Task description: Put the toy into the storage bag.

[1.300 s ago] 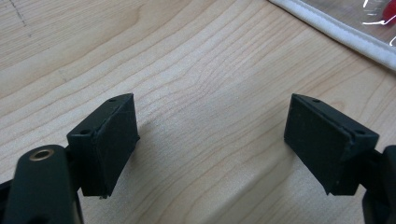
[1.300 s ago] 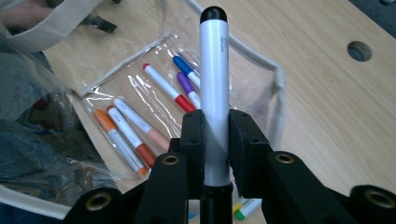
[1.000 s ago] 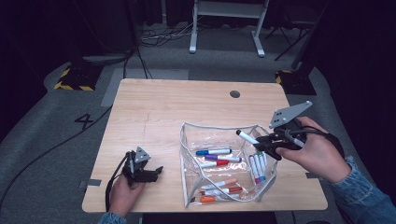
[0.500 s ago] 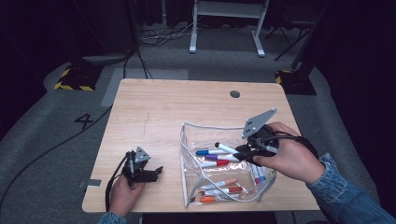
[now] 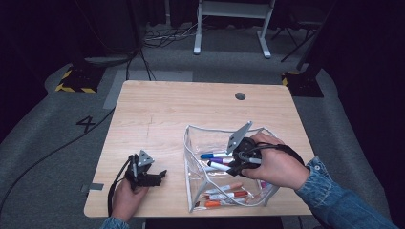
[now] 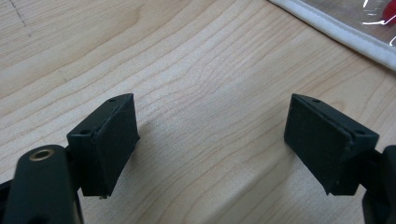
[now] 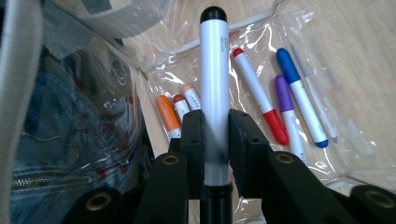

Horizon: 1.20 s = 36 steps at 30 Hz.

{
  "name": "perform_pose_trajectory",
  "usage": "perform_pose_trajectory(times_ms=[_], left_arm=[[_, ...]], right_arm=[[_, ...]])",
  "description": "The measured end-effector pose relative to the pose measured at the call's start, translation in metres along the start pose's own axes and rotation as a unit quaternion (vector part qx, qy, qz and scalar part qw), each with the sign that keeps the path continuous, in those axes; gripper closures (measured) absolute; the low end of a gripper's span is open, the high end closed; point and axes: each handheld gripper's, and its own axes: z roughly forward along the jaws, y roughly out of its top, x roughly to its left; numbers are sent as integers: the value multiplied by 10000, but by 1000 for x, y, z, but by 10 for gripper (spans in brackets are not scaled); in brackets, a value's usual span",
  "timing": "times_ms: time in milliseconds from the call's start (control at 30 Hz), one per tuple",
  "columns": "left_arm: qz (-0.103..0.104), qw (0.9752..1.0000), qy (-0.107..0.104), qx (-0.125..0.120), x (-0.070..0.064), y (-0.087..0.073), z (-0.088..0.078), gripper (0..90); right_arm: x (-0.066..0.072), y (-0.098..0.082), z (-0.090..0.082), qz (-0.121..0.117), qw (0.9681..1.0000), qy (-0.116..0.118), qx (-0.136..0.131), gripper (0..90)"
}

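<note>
One black-capped marker (image 7: 214, 93) is pinched upright between the right gripper's (image 7: 215, 135) pads, inside the clear pouch (image 5: 191, 157). Six markers lie below: three orange-red, one red, one purple, one blue. The left gripper (image 6: 210, 140) gapes wide over bare table (image 6: 196, 56).

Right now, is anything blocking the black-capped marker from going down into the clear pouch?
Nothing visible. The right gripper holds the black-capped marker inside the open mouth of the clear pouch, above the markers on its floor, with bare floor beside them.
</note>
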Motion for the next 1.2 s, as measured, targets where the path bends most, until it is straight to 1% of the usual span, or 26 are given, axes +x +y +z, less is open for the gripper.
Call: perform_pose_trajectory(times_ms=[33, 100, 267, 533, 600, 767, 800, 833, 967, 1033, 1067, 1133, 1167, 1200], left_arm=[[-1, 10000, 0, 0, 0, 0, 0, 178], [3, 10000, 5, -1, 0, 0, 0, 178], [-1, 10000, 1, -2, 0, 0, 0, 178], [-12, 10000, 6, -12, 0, 0, 0, 178], [-13, 10000, 2, -10, 0, 0, 0, 178], [-22, 10000, -4, -5, 0, 0, 0, 178], [3, 10000, 10, 0, 0, 0, 0, 178], [-19, 10000, 1, -5, 0, 0, 0, 178], [3, 10000, 6, -1, 0, 0, 0, 178], [1, 10000, 1, 1, 0, 0, 0, 178], [4, 10000, 6, 0, 0, 0, 0, 178], [3, 10000, 11, 1, 0, 0, 0, 178], [3, 10000, 5, -1, 0, 0, 0, 178], [6, 10000, 9, -1, 0, 0, 0, 178]], right_arm=[[0, 1, 3, -14, 10000, 9, 63, 768], [1, 2, 8, -13, 9998, 106, 192, 768], [0, 5, 22, -66, 9988, 145, 471, 768], [-1, 11, 45, -154, 9955, 196, 917, 768], [-1, 12, 51, -132, 9944, 215, 1025, 768], [-5, 11, 68, -114, 9921, 266, 1221, 768], [-6, 11, 71, -91, 9918, 260, 1249, 768], [-7, 10, 73, -100, 9913, 256, 1285, 768], [-11, 8, 84, -88, 9895, 259, 1417, 768], [-12, 7, 87, -113, 9888, 258, 1469, 768], [-12, 7, 88, -50, 9880, 278, 1521, 768], [-13, 6, 89, -100, 9875, 269, 1548, 767], [-12, 5, 89, -84, 9874, 280, 1555, 766], [-13, 4, 89, -97, 9874, 286, 1552, 744]])
